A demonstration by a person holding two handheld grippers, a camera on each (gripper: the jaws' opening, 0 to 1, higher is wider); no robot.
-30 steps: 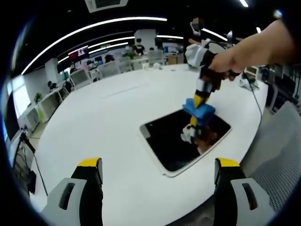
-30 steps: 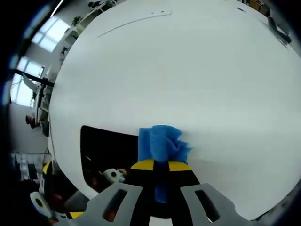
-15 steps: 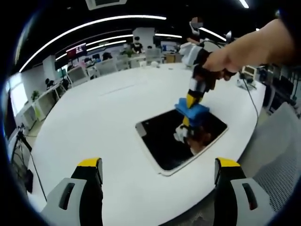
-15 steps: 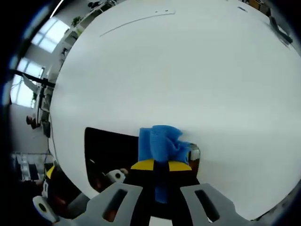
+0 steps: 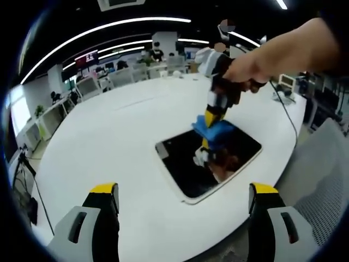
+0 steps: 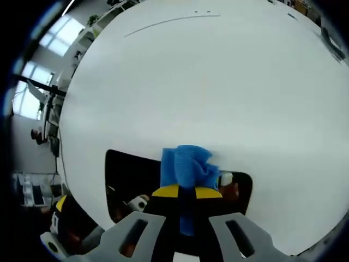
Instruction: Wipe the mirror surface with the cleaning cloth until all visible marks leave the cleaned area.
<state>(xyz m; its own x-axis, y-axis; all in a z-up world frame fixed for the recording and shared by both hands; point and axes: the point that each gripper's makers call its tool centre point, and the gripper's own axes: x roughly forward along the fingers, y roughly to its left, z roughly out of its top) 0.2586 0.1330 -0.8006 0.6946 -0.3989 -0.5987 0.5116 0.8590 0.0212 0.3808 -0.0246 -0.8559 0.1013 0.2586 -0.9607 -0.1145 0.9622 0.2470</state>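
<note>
- Mirror [image 5: 207, 161] flat on white round tabletop [image 5: 109, 142], near the edge closest to left gripper view; dark glass inside a pale frame, corners rounded.
- Blue cleaning cloth [image 5: 214, 129] bunched and pressed onto the mirror's far part, clamped in the yellow-tipped jaws of the right tool [image 5: 210, 121].
- Right tool held by a hand [image 5: 248, 68], pointing steeply down at the glass; reflection of tool and hand visible in the mirror just below the cloth.
- Seen from right gripper view: cloth [image 6: 188, 166] pinched between closed jaws of the right tool [image 6: 187, 192], folds sticking up past the tips; mirror [image 6: 131, 174] as a dark band on both sides of the cloth, white tabletop [image 6: 207, 82] beyond.
- Marks on the glass: cannot tell, reflections too dark.
- Left tool [image 5: 184, 202] spread wide with nothing between the jaws, held above the tabletop's near edge, well apart from the mirror.
- Office desks and chairs [image 5: 125, 76] behind the tabletop, long ceiling light strips [image 5: 103, 30] overhead.
- Black cable [image 5: 292, 117] trailing over the tabletop's right side.
</note>
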